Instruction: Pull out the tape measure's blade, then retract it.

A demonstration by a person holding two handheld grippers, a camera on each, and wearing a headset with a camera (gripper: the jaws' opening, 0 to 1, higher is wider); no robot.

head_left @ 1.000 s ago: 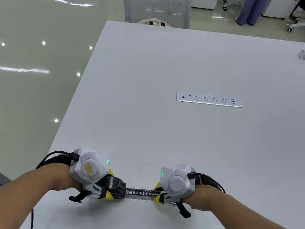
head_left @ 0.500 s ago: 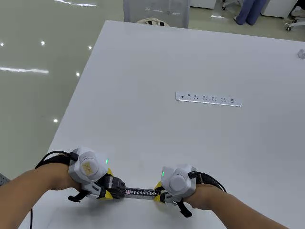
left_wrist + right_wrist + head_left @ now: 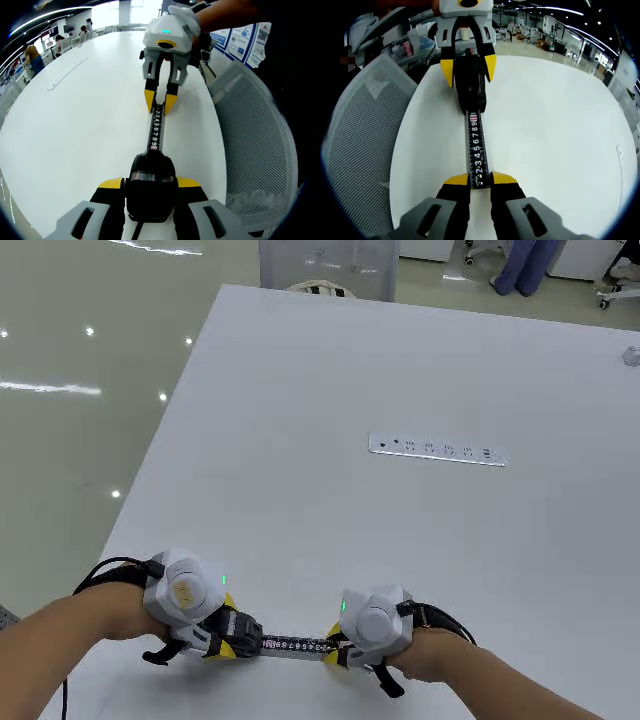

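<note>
**A:** Head view?
**B:** It shows the tape measure (image 3: 246, 637) at the table's (image 3: 400, 370) near edge, blade (image 3: 295, 645) partly out.
**A:** Left gripper view?
**B:** My left gripper (image 3: 150, 182) clamps the case (image 3: 150, 197).
**A:** Right gripper view?
**B:** My right gripper (image 3: 480, 178) pinches the blade's tip. Retracting is not yet done.

The left gripper (image 3: 150, 182) has its yellow-tipped grey fingers (image 3: 111, 183) clamped on the black tape measure case (image 3: 150, 172), close to one edge of the white tabletop (image 3: 75, 130). The numbered black blade (image 3: 156, 127) runs along that edge to the right gripper (image 3: 160, 102), whose yellow fingers pinch the blade's end. A grey mesh chair (image 3: 255, 140) stands just beyond the edge.
</note>
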